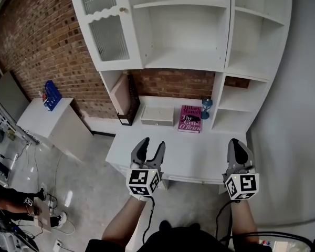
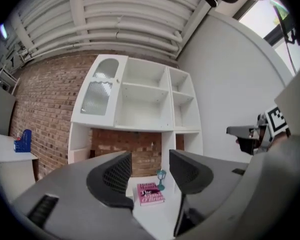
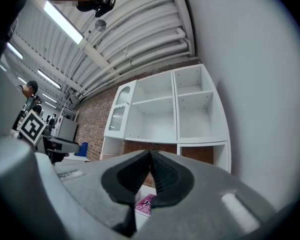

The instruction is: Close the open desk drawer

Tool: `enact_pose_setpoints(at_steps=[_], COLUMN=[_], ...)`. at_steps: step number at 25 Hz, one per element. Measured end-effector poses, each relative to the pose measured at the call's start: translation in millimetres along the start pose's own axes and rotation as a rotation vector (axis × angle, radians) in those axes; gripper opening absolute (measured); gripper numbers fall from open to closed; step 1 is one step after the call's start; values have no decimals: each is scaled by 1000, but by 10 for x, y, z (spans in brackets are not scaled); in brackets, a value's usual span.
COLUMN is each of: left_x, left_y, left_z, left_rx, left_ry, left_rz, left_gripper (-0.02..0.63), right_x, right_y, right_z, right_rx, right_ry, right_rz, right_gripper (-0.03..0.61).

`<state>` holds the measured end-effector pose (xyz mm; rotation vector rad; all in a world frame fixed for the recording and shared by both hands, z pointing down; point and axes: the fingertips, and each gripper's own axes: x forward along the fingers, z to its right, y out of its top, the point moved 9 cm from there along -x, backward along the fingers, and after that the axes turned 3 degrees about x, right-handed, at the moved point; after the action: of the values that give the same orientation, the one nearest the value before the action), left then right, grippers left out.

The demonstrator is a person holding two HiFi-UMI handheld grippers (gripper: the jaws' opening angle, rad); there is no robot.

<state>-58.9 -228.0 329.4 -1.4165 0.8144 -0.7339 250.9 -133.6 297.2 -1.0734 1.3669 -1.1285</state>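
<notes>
Here, left gripper [image 1: 153,142] fingers [image 1: 142,148] spread, right gripper [image 1: 236,141] pressed together; book [image 1: 190,118] lies on desk [image 1: 199,152].

1. A red brick wall [image 1: 37,46] fills the head view from 9 to 11 o'clock.
2. A plain white wall [image 1: 304,88] runs down at 3 o'clock.
3. At 12 o'clock a tall white shelf unit [image 1: 184,30] with open compartments stands on a white desk [image 1: 147,140]. Its ribbed-glass door [image 1: 106,35] is at 11 o'clock.
4. A grey floor [image 1: 84,193] lies at 8 o'clock.
5. A low white cabinet [image 1: 47,117] sits at 9 o'clock with a blue rack [image 1: 52,95] on top.
6. In the right gripper view, strip lights [image 3: 62,21] glow at 10 o'clock. In the left gripper view, a ribbed ceiling [image 2: 125,19] spans 12 o'clock and a bright window [image 2: 270,16] shows at 2 o'clock.
</notes>
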Motion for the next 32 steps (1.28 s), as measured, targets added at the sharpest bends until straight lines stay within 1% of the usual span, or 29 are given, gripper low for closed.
enact_pose_setpoints(at_steps=[3, 5, 8, 11, 13, 16, 20, 32], left_x=[-10, -27, -69, -90, -86, -73, -58, -71], left_y=[334, 486, 633, 710, 715, 671, 638, 589], left_z=[73, 142, 265, 361, 418, 471, 508, 654], left_rx=[2, 15, 39, 56, 61, 58, 54, 64], left_ry=[-26, -46, -84, -110, -120, -130, -126, -116], left_rz=[76, 114, 157, 175, 175, 154, 131, 105], left_gripper=[232, 232, 232, 232, 232, 232, 232, 232], right_x=[20, 16, -35, -99, -140, -177, -182, -185], right_y=[105, 167, 251, 306, 320, 314, 295, 204], right_z=[-58, -99, -134, -132, -107, -73, -35, 35], right_rx=[-6, -12, -25, -36, -37, -33, -24, -1], right_ry=[8, 13, 17, 18, 15, 15, 26, 64], right_rz=[35, 54, 67, 74, 76, 72, 64, 56], right_gripper=[5, 5, 5, 5, 5, 5, 5, 5])
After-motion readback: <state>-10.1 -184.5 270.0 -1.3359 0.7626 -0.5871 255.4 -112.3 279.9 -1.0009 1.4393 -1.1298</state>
